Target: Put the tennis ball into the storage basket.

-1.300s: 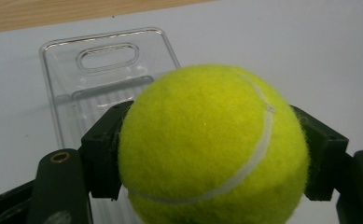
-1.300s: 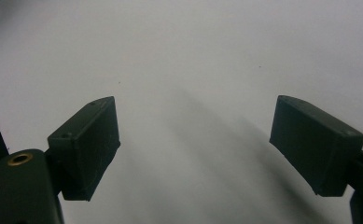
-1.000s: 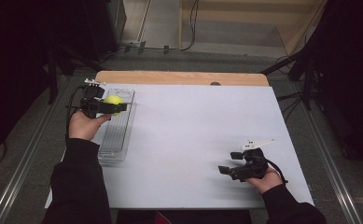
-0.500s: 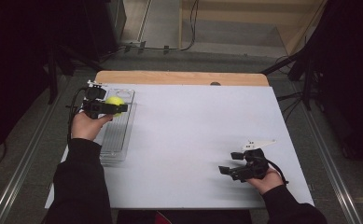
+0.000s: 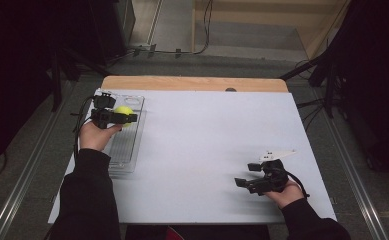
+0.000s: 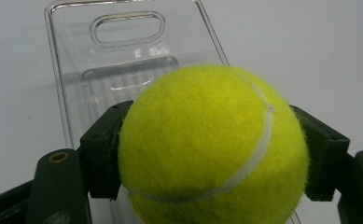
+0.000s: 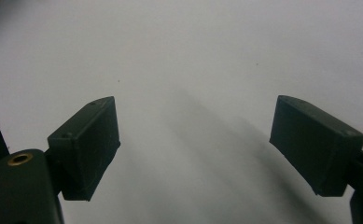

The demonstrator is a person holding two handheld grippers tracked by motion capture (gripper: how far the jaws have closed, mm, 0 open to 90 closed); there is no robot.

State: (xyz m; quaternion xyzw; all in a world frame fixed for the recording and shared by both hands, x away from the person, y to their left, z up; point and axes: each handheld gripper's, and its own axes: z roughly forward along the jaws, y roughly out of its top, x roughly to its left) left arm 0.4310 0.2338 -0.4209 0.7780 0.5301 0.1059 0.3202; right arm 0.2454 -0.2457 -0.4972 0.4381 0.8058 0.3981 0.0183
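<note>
Hand-held gripper on the left (image 5: 127,118) grips a tennis ball (image 6: 212,144), one jaw pressed to each flank of it, over the far end of a clear plastic tray (image 5: 124,150). That tray lies along the left edge of the white counter (image 5: 207,145), its handle slot at the far end. Held there, the ball is probably being lifted out of the tray or lowered into it; I cannot tell which, nor whether it touches the tray floor. The left forearm reaches forward in a dark sleeve, hand wrapped under the tool and jaws pointing across toward the right. The right hand-held gripper (image 5: 243,184) sits low at the near right of the counter, well apart, its jaws spread wide and empty, apparently just waiting.
</note>
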